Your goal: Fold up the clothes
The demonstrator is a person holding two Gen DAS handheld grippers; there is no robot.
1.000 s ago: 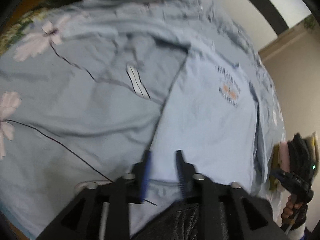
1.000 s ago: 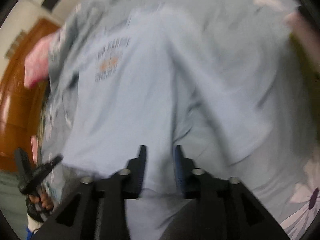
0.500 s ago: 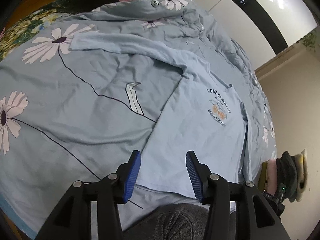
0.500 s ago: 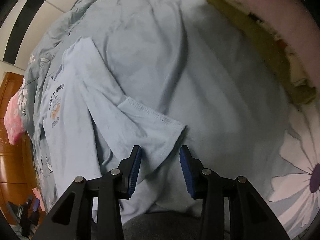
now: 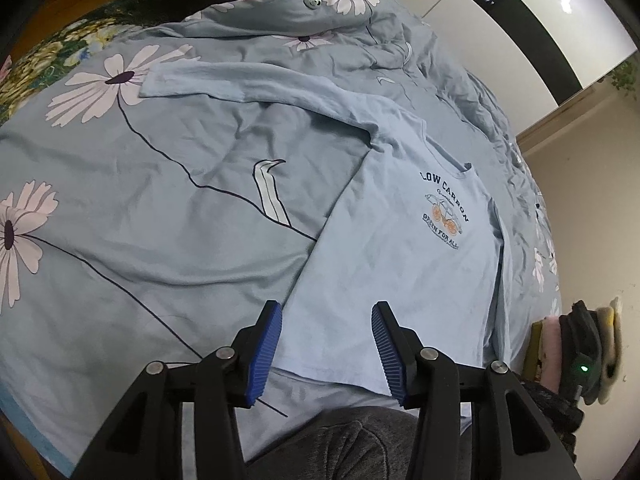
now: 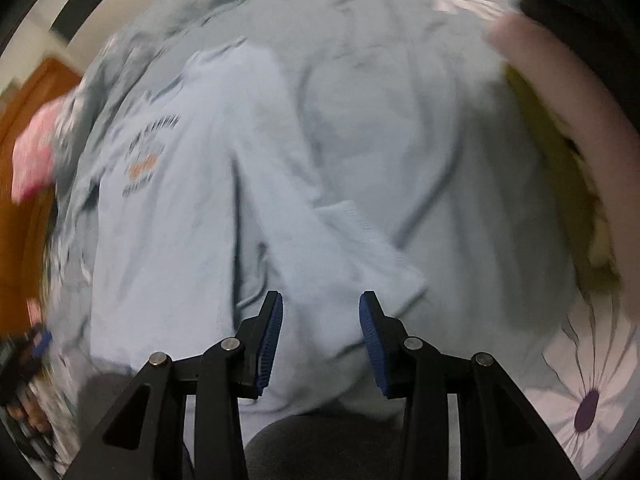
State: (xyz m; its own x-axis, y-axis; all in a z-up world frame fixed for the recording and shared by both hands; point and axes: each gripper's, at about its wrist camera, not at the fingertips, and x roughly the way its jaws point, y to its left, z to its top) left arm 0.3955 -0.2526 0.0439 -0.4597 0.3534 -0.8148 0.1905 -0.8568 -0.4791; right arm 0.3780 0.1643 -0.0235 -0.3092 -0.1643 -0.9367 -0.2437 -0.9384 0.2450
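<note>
Though blurred, pale blue T-shirt (image 6: 172, 248) apparently flat, hem cut off

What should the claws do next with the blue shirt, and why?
Probably close the right claw on the near sleeve of the light blue printed T-shirt and fold it inward. Both claws are open and empty, the shirt lies flat, and that sleeve sticks out just ahead.

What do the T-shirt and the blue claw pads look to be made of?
T-shirt: soft matte knit, probably cotton jersey, since it drapes flat with fine creases and a stitched hem. Left claw pads: ribbed blue rubber or soft plastic, judging by the fine ridges and dull sheen.
</note>
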